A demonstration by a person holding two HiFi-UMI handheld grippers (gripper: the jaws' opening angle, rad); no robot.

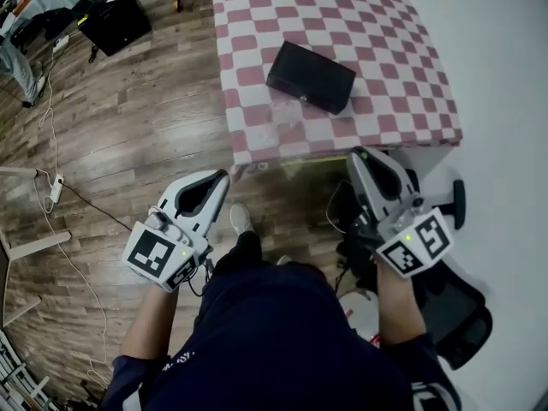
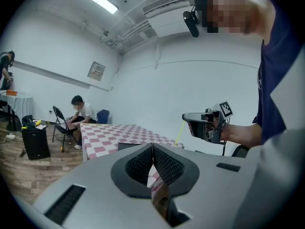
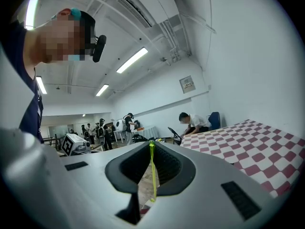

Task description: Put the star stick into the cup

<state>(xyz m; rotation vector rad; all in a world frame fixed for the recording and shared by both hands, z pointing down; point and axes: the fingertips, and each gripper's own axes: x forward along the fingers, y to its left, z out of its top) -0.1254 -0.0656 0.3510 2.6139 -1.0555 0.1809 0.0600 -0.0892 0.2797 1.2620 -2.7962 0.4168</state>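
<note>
The star stick [image 3: 152,171] is a thin yellow-green rod, and my right gripper [image 3: 151,162] is shut on it, the rod standing up between the jaws. In the left gripper view the stick [image 2: 179,133] hangs below the right gripper [image 2: 191,121]. From the head view the right gripper [image 1: 358,156] is held just off the front edge of the checkered table [image 1: 402,101]. My left gripper [image 1: 224,176] is beside it to the left, shut with nothing in it. A faint clear shape [image 1: 287,114], perhaps the cup, stands in front of the black box.
A black box [image 1: 310,75] lies on the red-and-white cloth. A black office chair [image 1: 449,311] stands at my right. On the wooden floor to the left are a black case [image 1: 116,15] and cables [image 1: 56,187]. People sit and stand in the background.
</note>
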